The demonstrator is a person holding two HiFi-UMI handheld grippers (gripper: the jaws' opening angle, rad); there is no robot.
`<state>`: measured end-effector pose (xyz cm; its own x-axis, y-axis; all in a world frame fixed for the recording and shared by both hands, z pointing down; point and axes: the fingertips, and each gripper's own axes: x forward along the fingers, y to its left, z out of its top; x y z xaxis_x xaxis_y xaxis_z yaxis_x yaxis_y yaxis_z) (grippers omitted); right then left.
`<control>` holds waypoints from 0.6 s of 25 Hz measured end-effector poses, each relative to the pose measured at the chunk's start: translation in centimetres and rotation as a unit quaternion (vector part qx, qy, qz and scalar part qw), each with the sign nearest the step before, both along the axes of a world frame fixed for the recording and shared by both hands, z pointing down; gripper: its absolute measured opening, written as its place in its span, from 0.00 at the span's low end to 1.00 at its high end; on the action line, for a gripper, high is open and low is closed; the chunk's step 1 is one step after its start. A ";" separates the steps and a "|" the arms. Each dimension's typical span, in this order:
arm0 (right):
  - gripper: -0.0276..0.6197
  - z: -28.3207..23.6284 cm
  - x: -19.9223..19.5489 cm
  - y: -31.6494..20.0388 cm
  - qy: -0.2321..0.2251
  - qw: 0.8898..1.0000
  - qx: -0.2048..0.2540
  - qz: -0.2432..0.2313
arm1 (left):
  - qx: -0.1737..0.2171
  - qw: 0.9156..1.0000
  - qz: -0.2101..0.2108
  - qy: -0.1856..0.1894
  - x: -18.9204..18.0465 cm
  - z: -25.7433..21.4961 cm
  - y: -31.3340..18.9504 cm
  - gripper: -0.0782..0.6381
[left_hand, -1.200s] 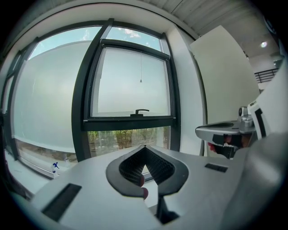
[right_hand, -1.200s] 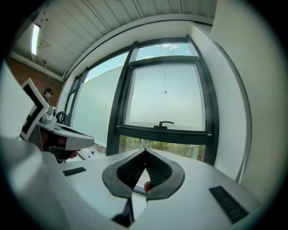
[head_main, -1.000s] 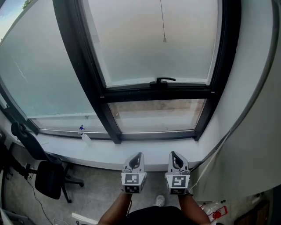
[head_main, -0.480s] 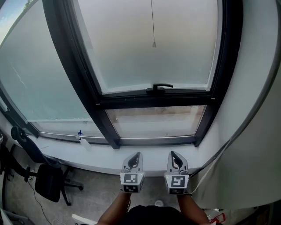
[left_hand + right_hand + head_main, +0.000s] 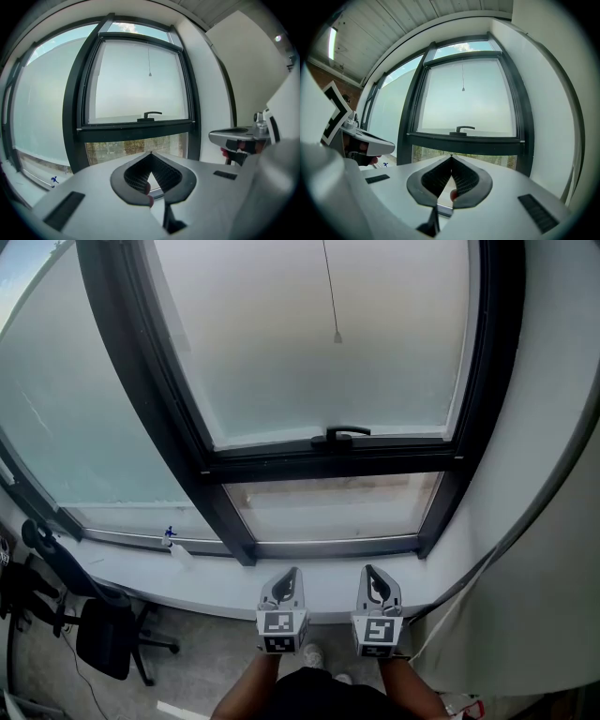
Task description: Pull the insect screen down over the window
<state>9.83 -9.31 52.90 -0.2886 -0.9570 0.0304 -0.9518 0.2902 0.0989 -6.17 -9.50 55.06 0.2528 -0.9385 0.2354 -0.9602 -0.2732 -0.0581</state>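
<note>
The left gripper [image 5: 292, 577] and right gripper [image 5: 372, 577] are both clenched shut on nothing. They are held side by side and low, just short of the sill [image 5: 216, 579], pointing at the window [image 5: 328, 461]. That looks like an approach pose, not yet a reach. The pull cord [image 5: 331, 287] of the insect screen hangs ahead and well above both, its small weight [image 5: 337, 337] higher than the window handle [image 5: 347, 433]. The screen itself cannot be made out; it is probably rolled up overhead. One gripper must rise and open to take the cord.
</note>
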 end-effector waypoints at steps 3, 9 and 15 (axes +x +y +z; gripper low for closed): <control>0.05 0.0 -0.3 -1.3 0.007 1.000 -0.002 0.002 | 0.000 1.000 0.005 0.008 -0.3 0.1 -1.6 0.11; 0.05 -0.6 -1.1 -5.0 0.015 1.000 -0.002 0.006 | 0.008 1.000 0.021 0.020 -0.4 -0.7 -5.7 0.11; 0.05 -0.3 -1.5 -8.2 0.017 1.000 -0.007 0.008 | 0.034 0.998 0.047 0.026 -0.6 -1.9 -9.2 0.11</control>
